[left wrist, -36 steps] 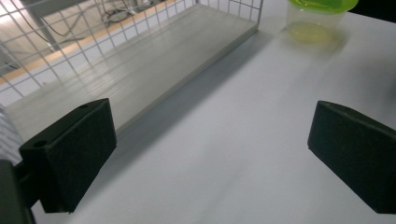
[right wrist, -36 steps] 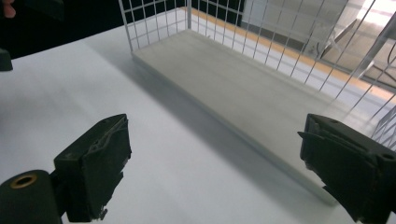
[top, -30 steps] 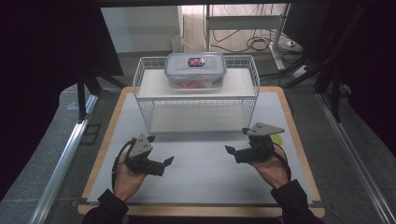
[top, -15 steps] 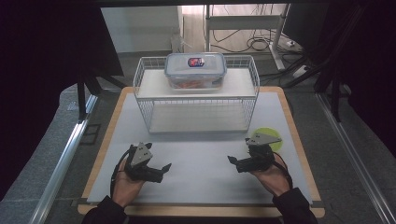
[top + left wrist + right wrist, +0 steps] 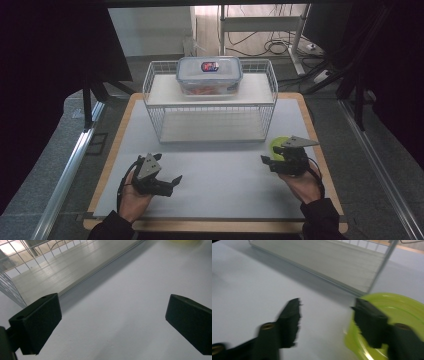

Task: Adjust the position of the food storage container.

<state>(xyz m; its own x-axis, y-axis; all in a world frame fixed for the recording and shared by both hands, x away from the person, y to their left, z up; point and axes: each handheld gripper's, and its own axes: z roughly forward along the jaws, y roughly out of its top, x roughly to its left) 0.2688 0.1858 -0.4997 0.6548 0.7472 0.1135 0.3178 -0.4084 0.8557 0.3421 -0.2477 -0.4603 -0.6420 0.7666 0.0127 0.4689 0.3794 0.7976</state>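
L gripper (image 5: 170, 181) sits low at near-left of tabletop (image 5: 220, 170), held in person's left hand (image 5: 131, 192), looks parked/waiting, nothing near it. In left gripper view jaws stand wide apart w/ bare white surface between, holding nothing, touching nothing

Center-back: white wire rack (image 5: 210, 102) w/ 2 shelves; clear lidded container (image 5: 209, 75) on top shelf, something orange-red inside, well apart from both grippers. Lower shelf bare, prob a drop spot

R side: yellow-green plate (image 5: 278, 145) lies flat on tabletop just off rack's near-right corner, within easy reach of right hand (image 5: 302, 182). R gripper (image 5: 266, 161) right beside/over it; in right gripper view (image 5: 325, 315) one jaw sits over plate rim (image 5: 402, 307), other over bare tabletop, so rim is about between them. Jaws roughly half open and have just been closing, pads not yet pinching rim as far as I can tell (view blurred). Prob lining up a rim grab
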